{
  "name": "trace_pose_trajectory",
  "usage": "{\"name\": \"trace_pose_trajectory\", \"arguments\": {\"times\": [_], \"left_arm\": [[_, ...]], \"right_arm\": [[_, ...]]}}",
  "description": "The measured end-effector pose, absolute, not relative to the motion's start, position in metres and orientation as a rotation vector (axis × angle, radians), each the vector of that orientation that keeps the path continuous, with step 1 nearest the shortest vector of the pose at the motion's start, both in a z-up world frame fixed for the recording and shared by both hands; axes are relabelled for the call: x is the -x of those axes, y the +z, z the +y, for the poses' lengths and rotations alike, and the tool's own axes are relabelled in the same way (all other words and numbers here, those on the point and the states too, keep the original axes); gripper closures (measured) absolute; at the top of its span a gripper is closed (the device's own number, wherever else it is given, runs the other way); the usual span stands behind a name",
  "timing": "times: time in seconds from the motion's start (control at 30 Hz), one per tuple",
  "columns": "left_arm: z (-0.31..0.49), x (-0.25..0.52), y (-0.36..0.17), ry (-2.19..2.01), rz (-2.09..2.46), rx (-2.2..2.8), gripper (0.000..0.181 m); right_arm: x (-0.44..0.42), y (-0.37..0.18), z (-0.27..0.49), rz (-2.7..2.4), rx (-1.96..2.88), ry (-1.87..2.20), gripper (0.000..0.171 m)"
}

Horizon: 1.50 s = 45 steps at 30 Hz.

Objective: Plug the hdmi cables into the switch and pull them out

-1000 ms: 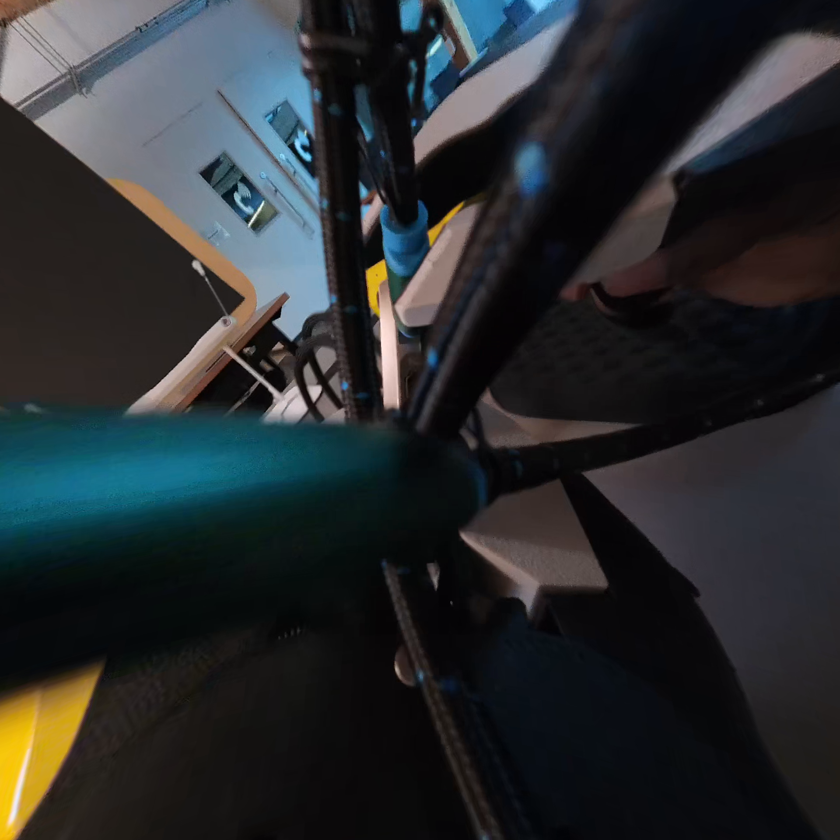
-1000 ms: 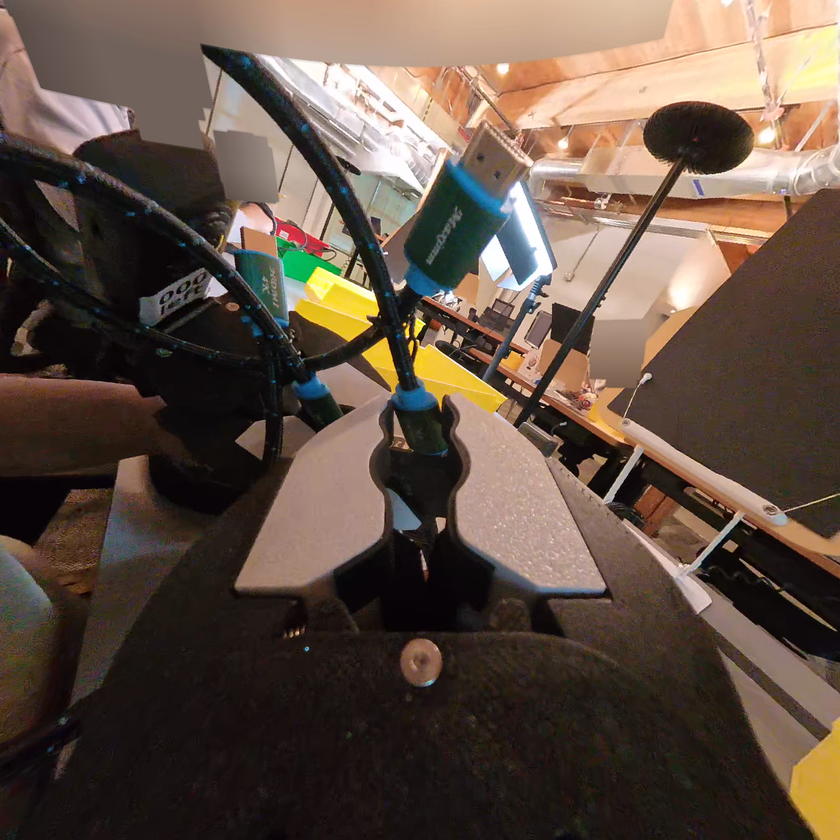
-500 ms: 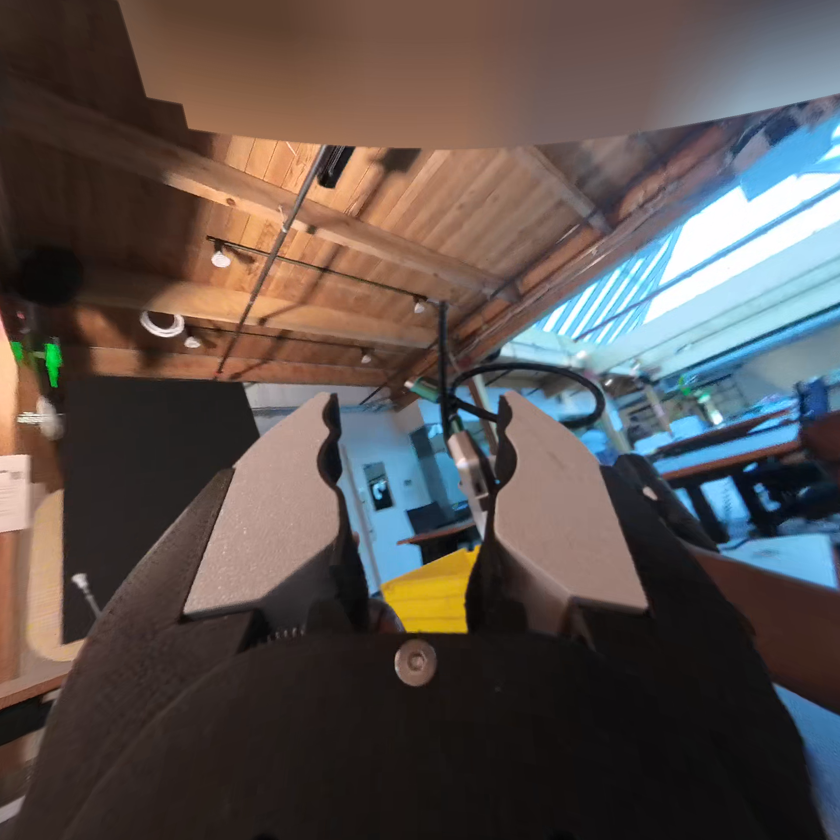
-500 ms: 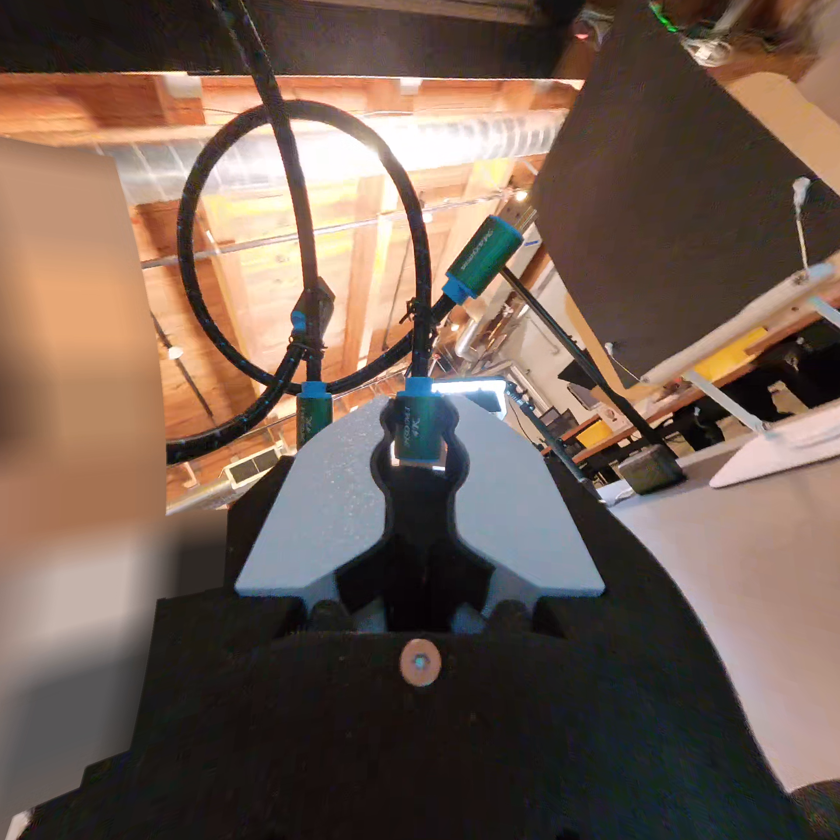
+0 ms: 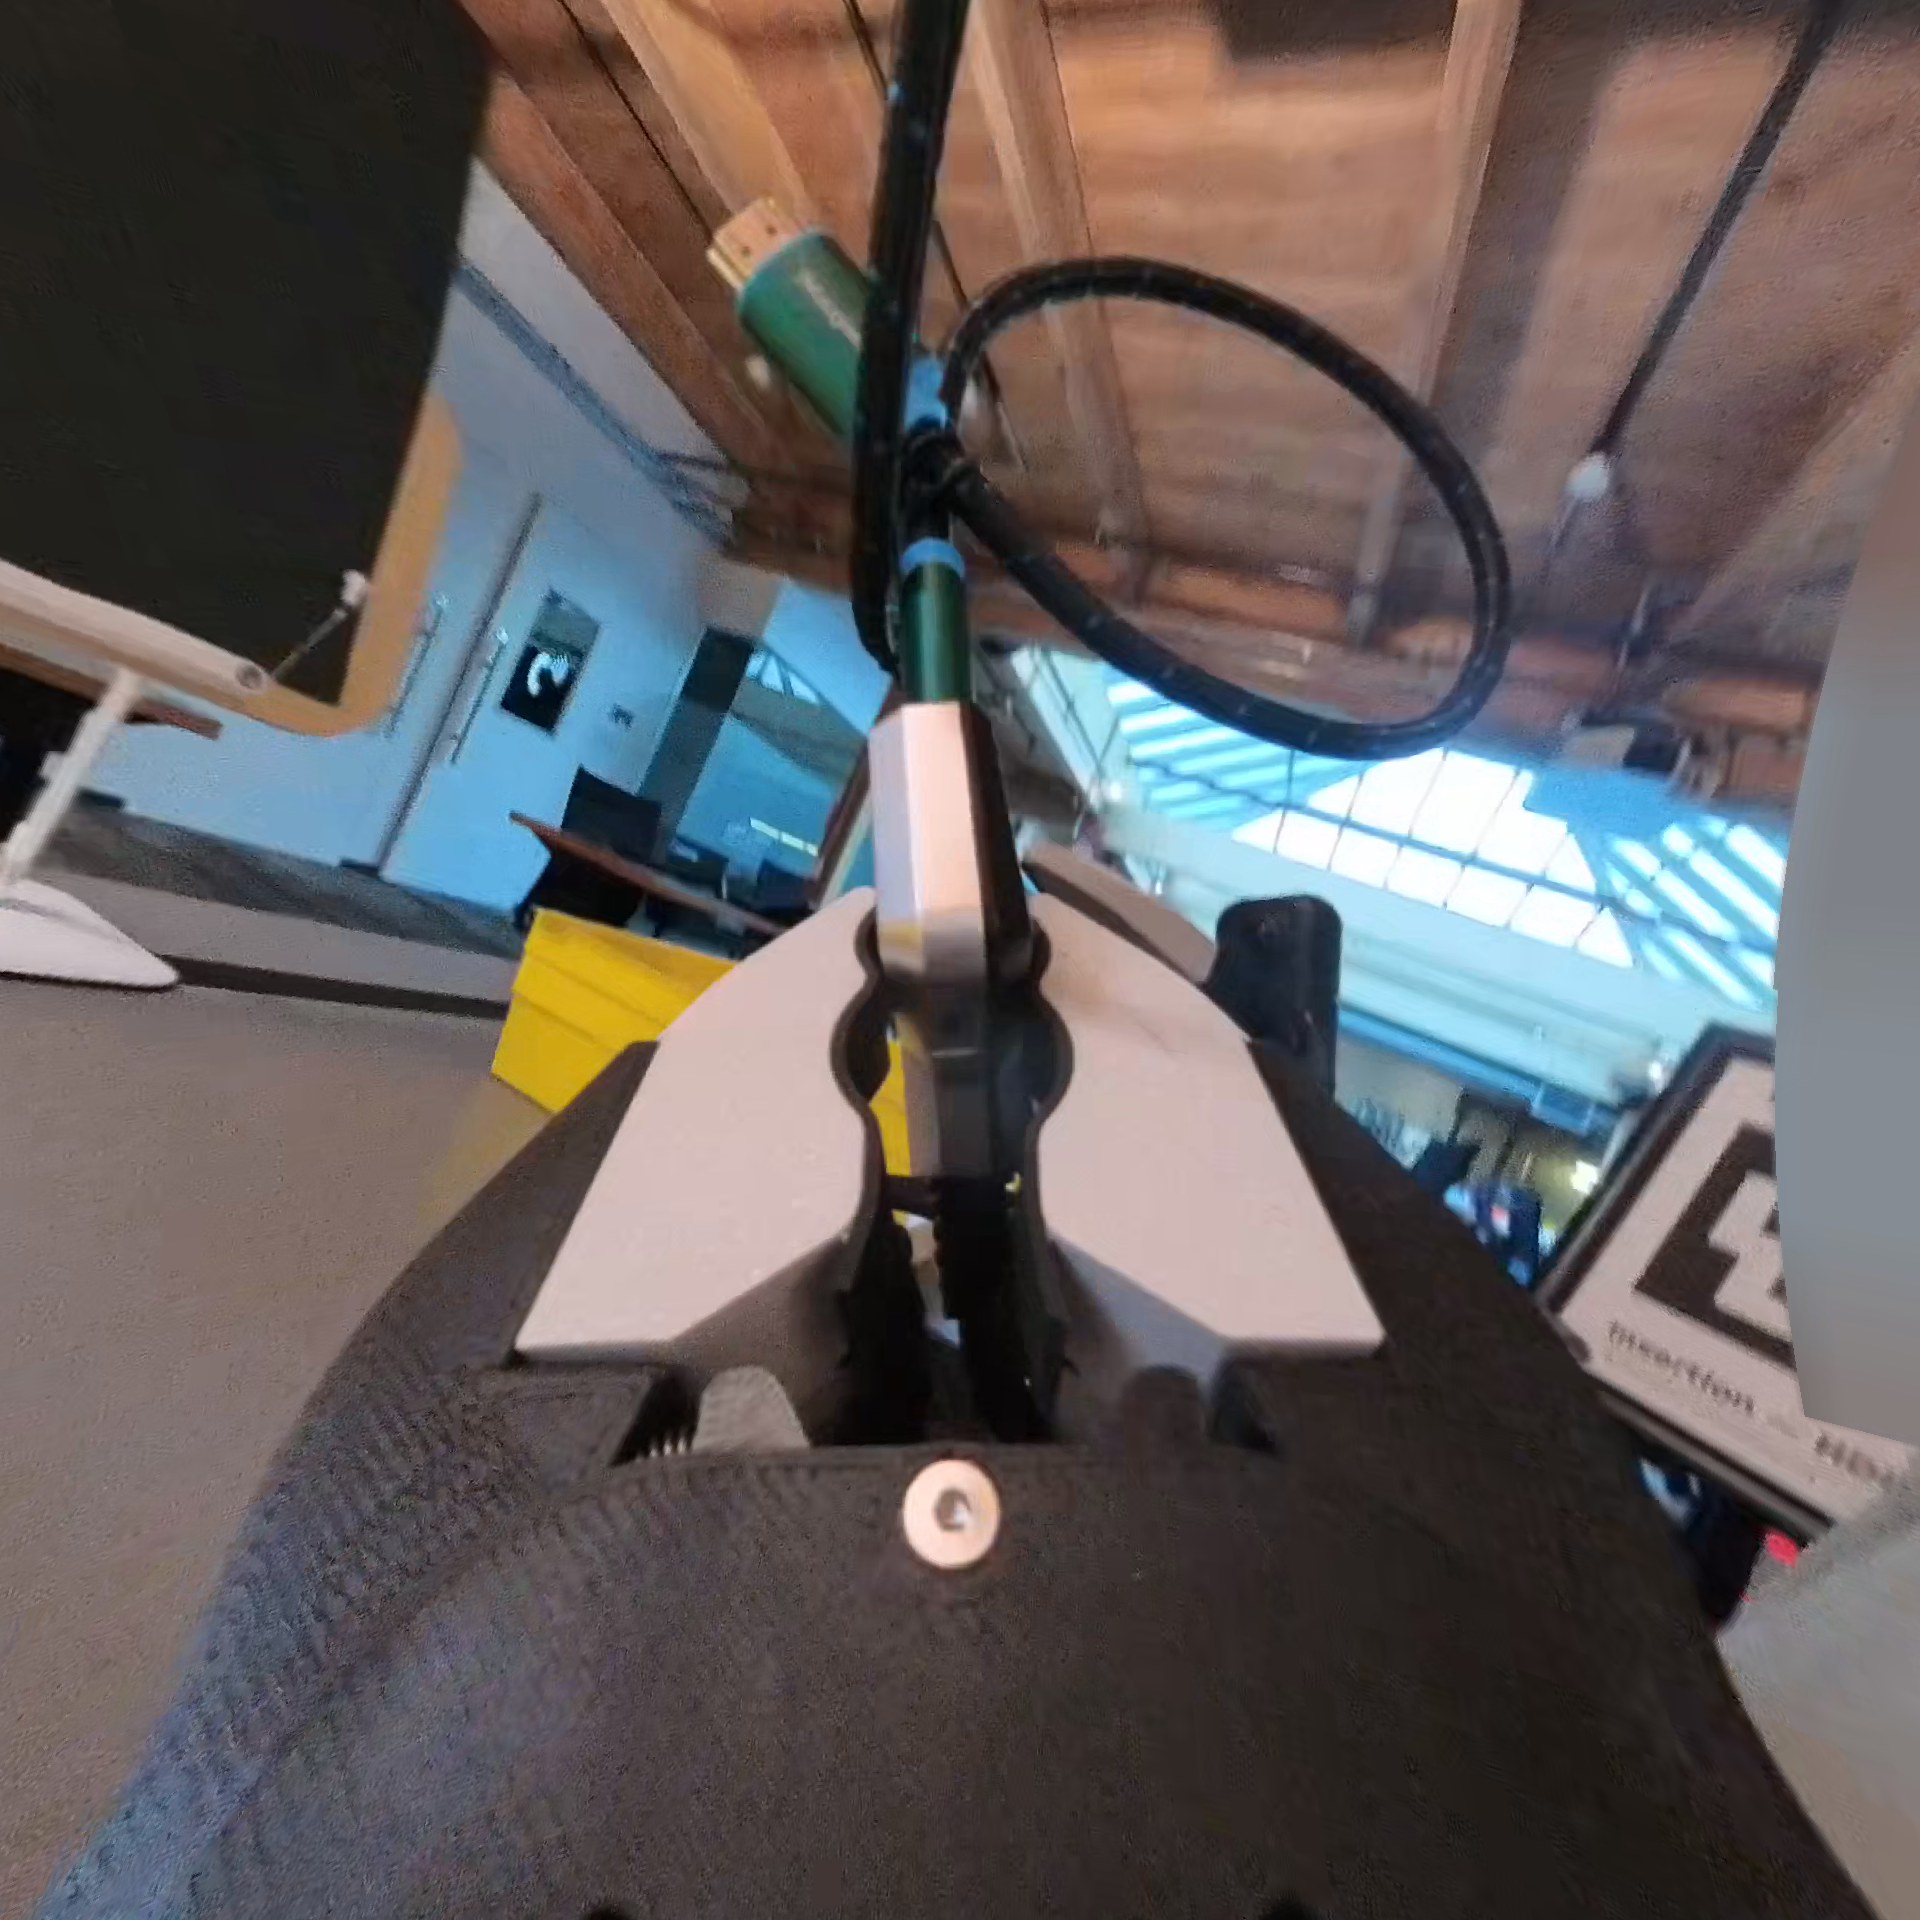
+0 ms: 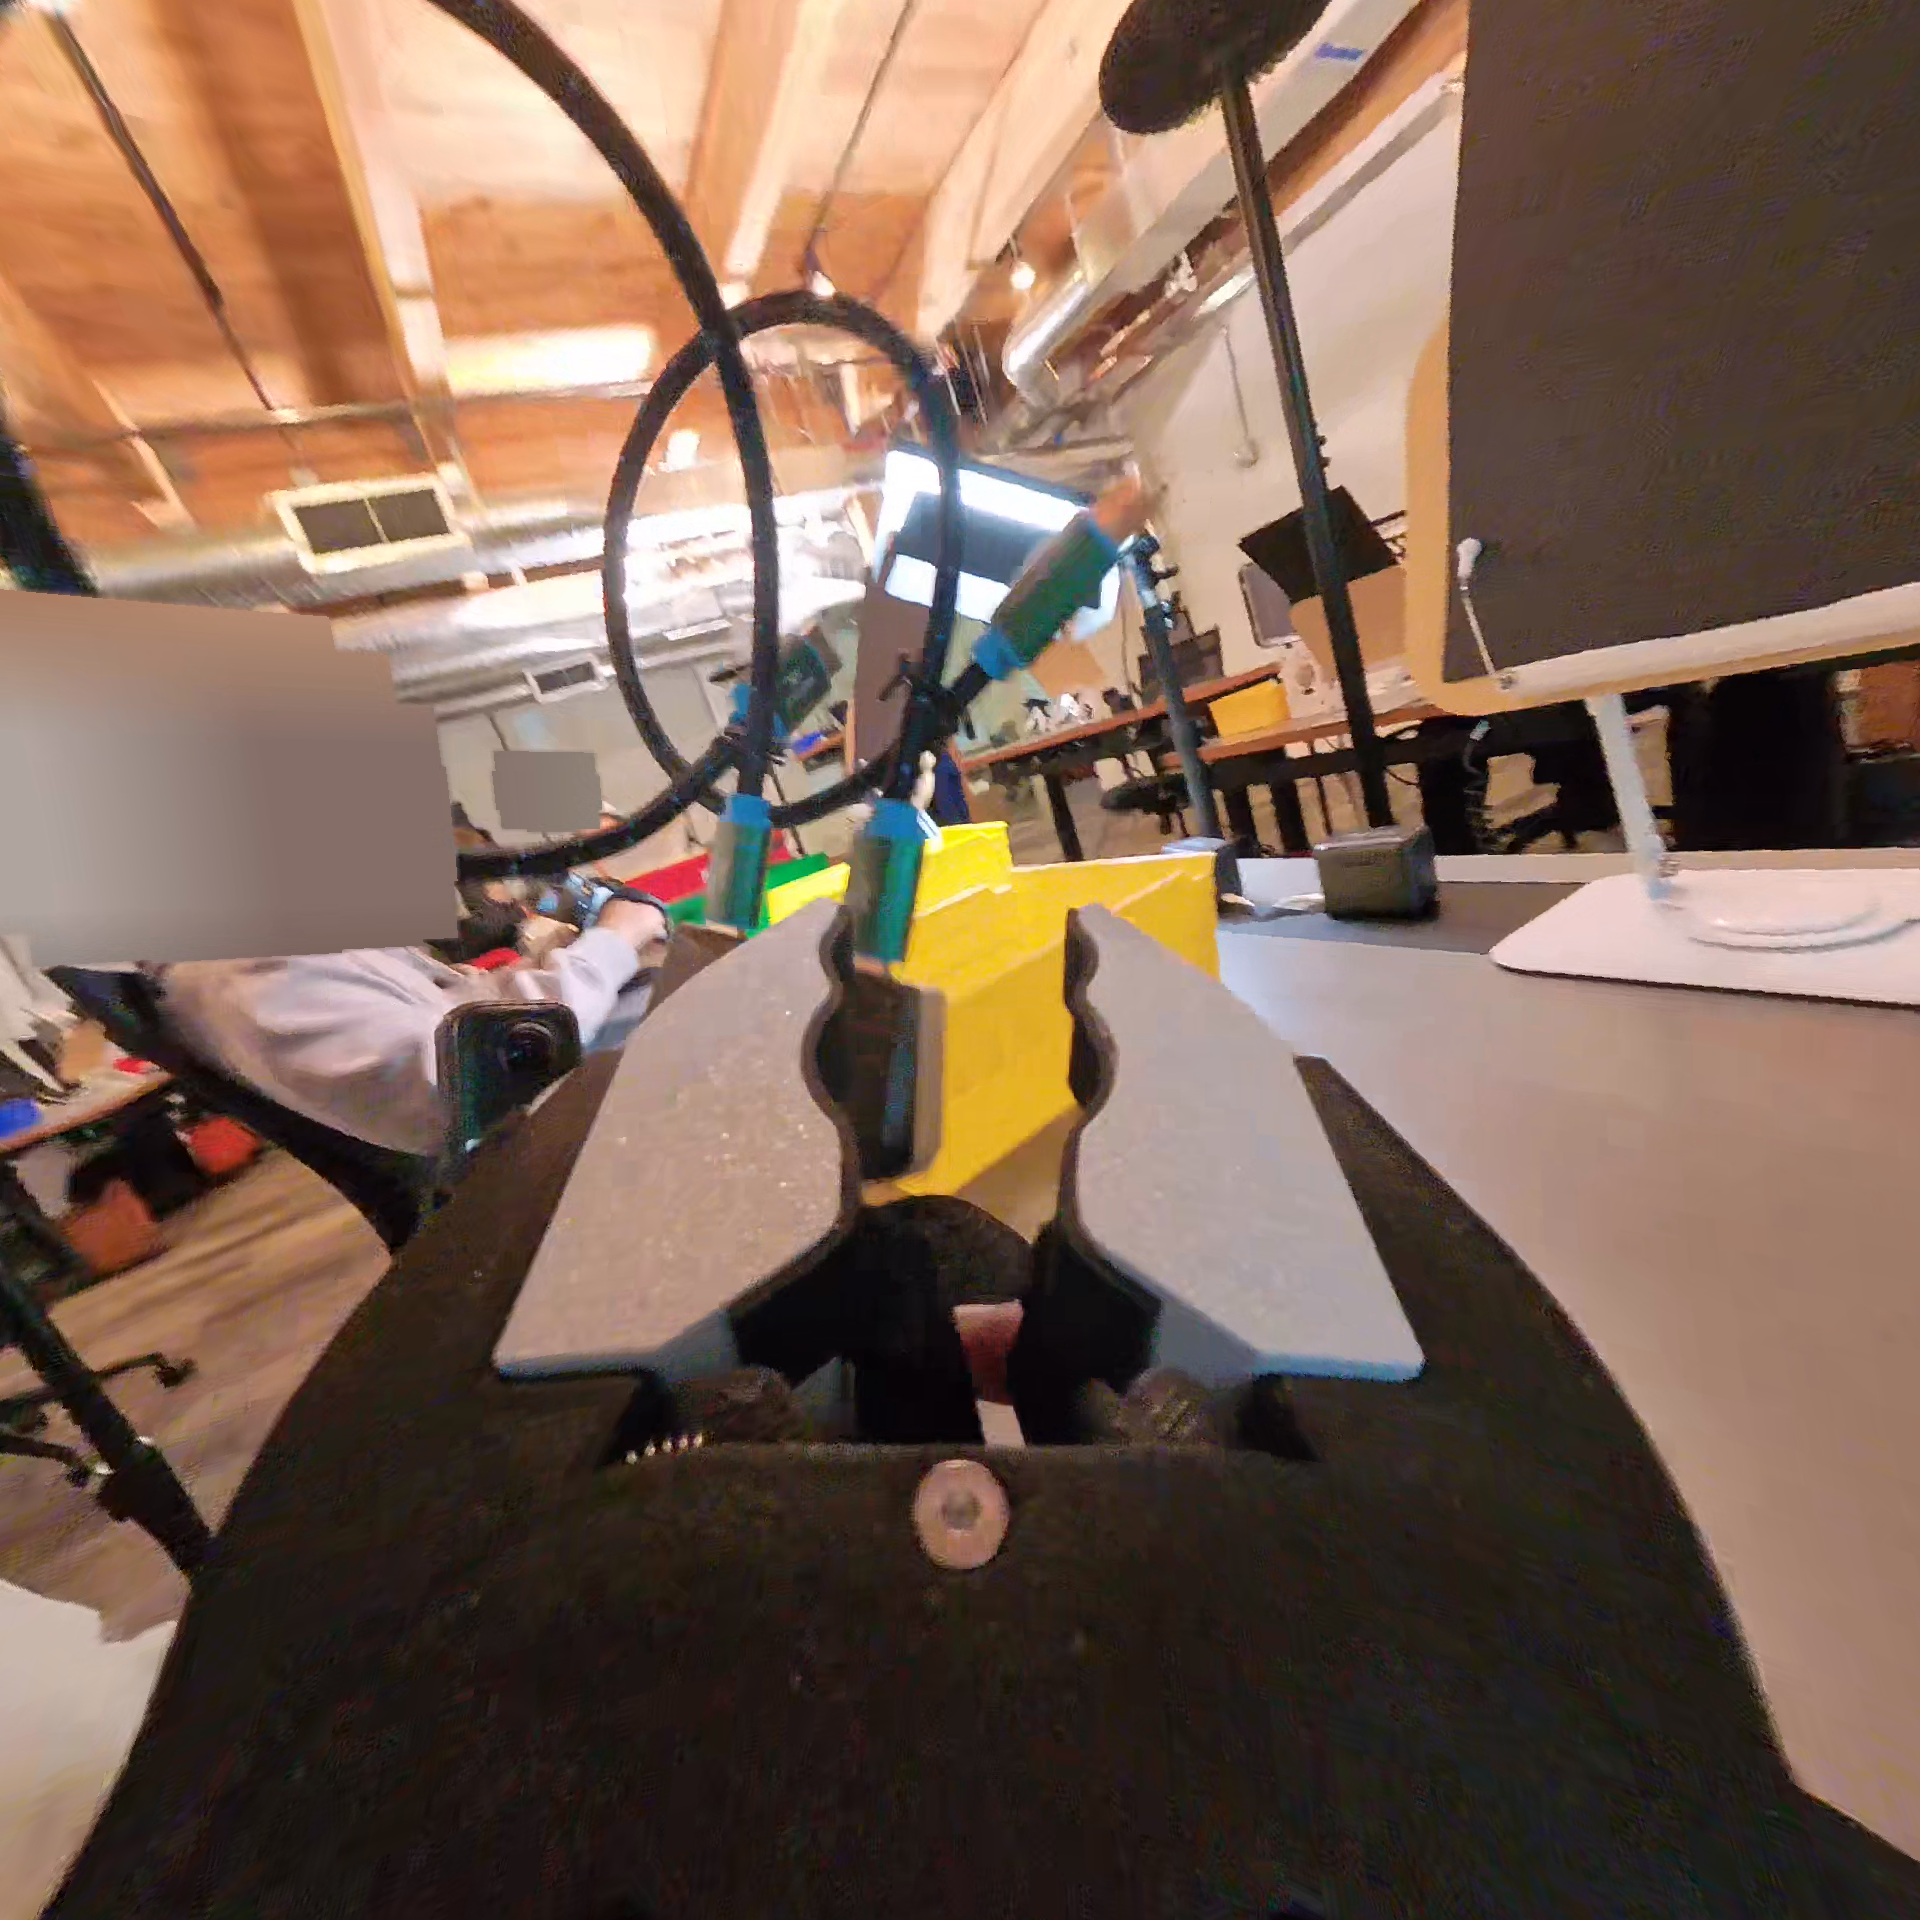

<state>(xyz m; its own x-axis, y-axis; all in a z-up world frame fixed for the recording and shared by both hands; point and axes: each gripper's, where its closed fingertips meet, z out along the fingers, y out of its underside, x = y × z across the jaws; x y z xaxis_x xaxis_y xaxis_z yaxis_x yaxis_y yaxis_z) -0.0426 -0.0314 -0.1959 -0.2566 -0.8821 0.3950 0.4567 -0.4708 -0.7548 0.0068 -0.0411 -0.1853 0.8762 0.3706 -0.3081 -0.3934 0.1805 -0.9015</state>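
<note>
A wooden beam ceiling (image 6: 499, 208) spans grey tables (image 6: 1558, 1091), yellow bins (image 6: 1039, 935) and bright skylights (image 5: 1455, 831).

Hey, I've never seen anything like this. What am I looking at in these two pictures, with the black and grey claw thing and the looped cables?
Each picture comes from a camera mounted on a hand-held pincer tool, looking forward along its two grey fingers. A person holds one in each hand. In the left wrist view, the left tool is shut on a small silver box-shaped HDMI switch, with a green, blue-collared plug pushed into it. In the right wrist view, the right tool is open and holds nothing. Black braided cables loop overhead. Beyond lie a grey table and a yellow plastic bin.
</note>
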Motion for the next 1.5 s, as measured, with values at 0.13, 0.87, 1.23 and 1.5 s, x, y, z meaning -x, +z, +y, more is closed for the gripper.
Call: {"name": "trace_pose_trajectory", "arguments": {"times": [0.13, 0.87, 1.23, 1.5], "left_arm": [[0.010, 0.069, -0.192, -1.815, 0.251, 0.992, 0.160], [-0.023, 0.049, -0.196, -1.789, 0.595, 0.961, 0.144], [-0.019, 0.053, -0.198, -1.724, 0.702, 0.992, 0.155], [-0.023, 0.046, -0.211, -1.631, 0.873, 1.033, 0.156]], "right_arm": [[0.017, -0.209, -0.045, -0.052, 1.446, 0.482, 0.117], [0.064, -0.256, -0.044, -0.488, 1.628, 0.327, 0.147], [0.078, -0.259, -0.039, -0.459, 1.571, 0.267, 0.145], [0.025, -0.199, -0.066, -0.335, 1.334, 0.286, 0.150]]}}
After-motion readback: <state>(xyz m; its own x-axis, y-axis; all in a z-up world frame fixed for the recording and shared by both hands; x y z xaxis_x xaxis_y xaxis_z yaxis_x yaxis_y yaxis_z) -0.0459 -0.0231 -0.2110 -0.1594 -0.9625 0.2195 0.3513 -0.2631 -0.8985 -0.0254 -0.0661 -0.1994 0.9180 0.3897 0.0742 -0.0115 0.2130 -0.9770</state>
